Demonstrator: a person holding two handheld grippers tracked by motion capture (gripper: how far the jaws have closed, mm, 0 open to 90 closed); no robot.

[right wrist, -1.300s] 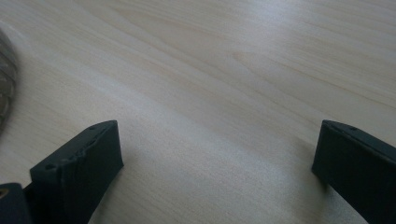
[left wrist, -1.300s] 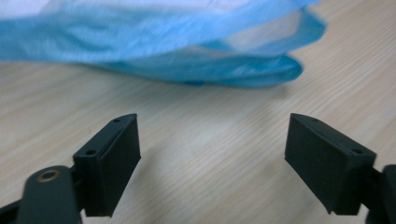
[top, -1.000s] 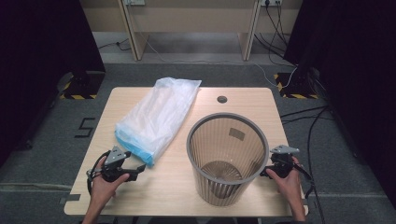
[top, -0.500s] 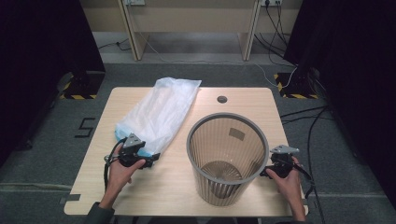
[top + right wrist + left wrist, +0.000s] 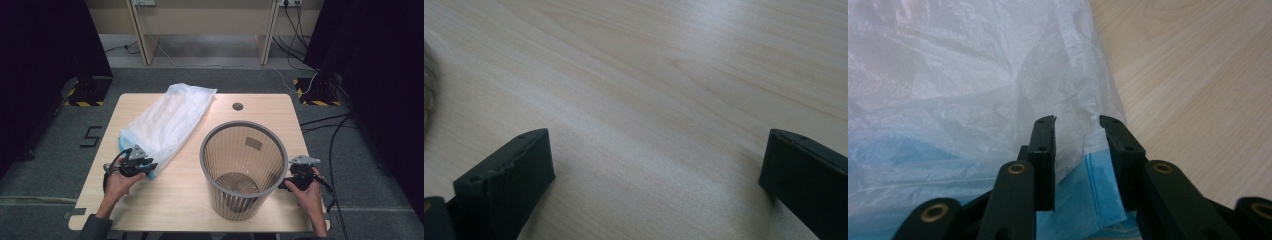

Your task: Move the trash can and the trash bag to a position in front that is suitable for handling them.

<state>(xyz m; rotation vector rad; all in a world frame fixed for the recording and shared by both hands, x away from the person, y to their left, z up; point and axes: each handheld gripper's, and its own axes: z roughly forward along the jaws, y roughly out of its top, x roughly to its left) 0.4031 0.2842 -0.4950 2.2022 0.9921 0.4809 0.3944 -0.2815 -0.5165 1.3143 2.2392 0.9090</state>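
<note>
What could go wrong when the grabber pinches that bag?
1. The left gripper has just been closing on the bag, but its jaws stand apart with only a thin fold between them, so the slick plastic might slip out.
2. The bin stands close by; a swinging bag could tip it.
3. The right gripper is open beside the bin, not steadying it.

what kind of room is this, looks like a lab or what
Probably a lab recording station: a bare wooden table on grey carpet, black curtains at both sides, and hazard-taped stand feet with loose cables behind.
</note>
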